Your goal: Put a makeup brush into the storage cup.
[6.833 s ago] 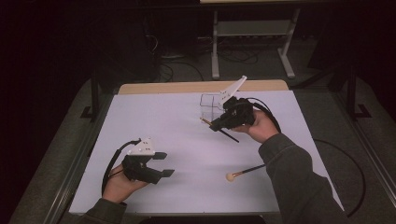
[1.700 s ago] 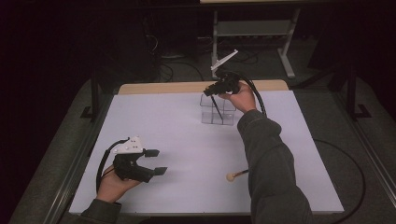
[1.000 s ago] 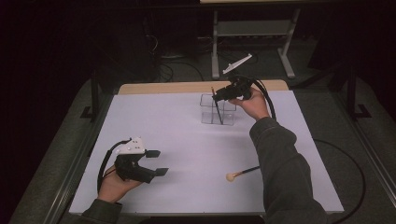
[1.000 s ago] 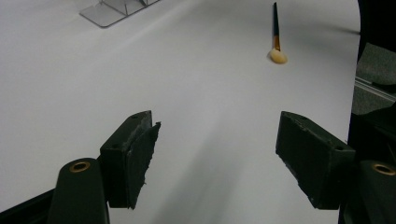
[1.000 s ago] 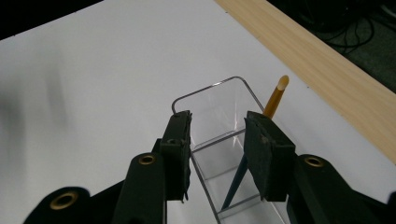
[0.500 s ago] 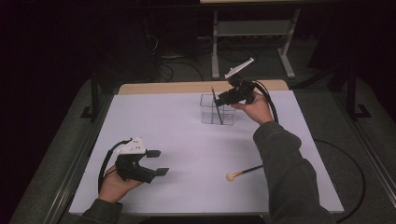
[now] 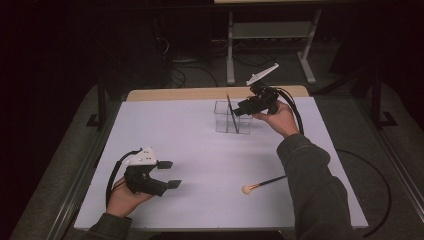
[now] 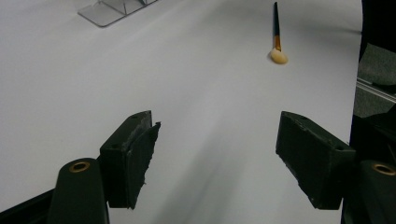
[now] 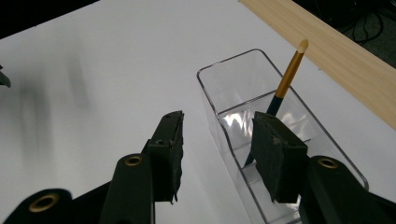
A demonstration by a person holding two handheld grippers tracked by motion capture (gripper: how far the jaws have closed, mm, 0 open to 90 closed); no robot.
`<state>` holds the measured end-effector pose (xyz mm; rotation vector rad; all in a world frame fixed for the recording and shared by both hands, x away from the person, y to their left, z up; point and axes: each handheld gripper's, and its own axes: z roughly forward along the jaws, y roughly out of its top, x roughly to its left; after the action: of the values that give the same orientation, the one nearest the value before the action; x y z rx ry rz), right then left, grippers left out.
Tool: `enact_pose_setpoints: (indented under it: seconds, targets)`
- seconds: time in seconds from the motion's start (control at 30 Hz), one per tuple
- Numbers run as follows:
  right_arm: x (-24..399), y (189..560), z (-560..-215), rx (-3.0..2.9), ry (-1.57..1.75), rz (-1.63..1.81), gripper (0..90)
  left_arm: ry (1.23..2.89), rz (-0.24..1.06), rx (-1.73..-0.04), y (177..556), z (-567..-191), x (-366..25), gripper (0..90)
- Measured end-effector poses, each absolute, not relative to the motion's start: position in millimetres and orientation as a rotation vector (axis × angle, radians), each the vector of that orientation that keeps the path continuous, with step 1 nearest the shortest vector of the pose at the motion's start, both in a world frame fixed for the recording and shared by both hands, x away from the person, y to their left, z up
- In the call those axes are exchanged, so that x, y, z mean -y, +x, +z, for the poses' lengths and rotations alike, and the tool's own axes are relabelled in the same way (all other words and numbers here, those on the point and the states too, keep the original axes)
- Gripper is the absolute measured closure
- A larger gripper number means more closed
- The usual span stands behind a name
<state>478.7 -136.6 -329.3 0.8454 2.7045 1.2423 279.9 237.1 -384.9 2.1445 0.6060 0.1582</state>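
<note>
White and matte, the surface (image 7: 200, 145) ends in a pale wood strip at its far edge, with dark floor and a metal stand beyond. A clear, hard-walled plastic organizer (image 9: 252, 126) holds a slim gold-banded brush (image 9: 285, 79), leaning upright. The right tongs (image 9: 217, 149), just opening, stand apart above it, gripping nothing. A second brush (image 7: 262, 184) with a fluffy tip lies nearer. The left tongs (image 8: 217, 154) rest spread wide.

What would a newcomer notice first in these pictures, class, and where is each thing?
First, the clear organiser at the table's far side, a slim brush standing tilted in it, with the right gripper beside it, jaws just opening and empty. Next, a second brush lying near the front right, and the left gripper open at the front left.
</note>
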Motion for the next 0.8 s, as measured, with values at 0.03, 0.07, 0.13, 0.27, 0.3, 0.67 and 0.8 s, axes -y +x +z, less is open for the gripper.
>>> enact_pose_setpoints:
  seconds: [0.03,0.07,0.13,0.27,0.3,0.67,0.8]
  targets:
    - [137.5,477.7,-330.0,-2.687,0.816,1.239,52.3,2.145,0.159,-0.603,280.1,-385.4,-236.8,27.2]
    - [138.6,476.7,-330.2,-2.678,0.789,1.236,52.3,2.143,0.156,-0.609,279.8,-385.7,-236.3,27.1]
    - [139.6,473.3,-329.7,-2.681,0.809,1.246,51.5,2.145,0.157,-0.611,279.6,-385.7,-236.0,26.8]
    - [142.9,468.3,-328.3,-2.684,0.818,1.249,49.9,2.142,0.152,-0.616,279.5,-386.2,-235.4,26.7]
    - [144.0,467.3,-327.6,-2.684,0.821,1.256,49.8,2.144,0.152,-0.618,279.7,-386.5,-235.3,26.7]
    - [150.5,454.0,-328.5,-2.675,0.809,1.273,47.3,2.143,0.151,-0.620,281.0,-387.6,-236.0,26.0]
    - [153.4,451.6,-328.4,-2.682,0.815,1.269,45.5,2.148,0.153,-0.611,281.3,-388.1,-235.2,25.7]
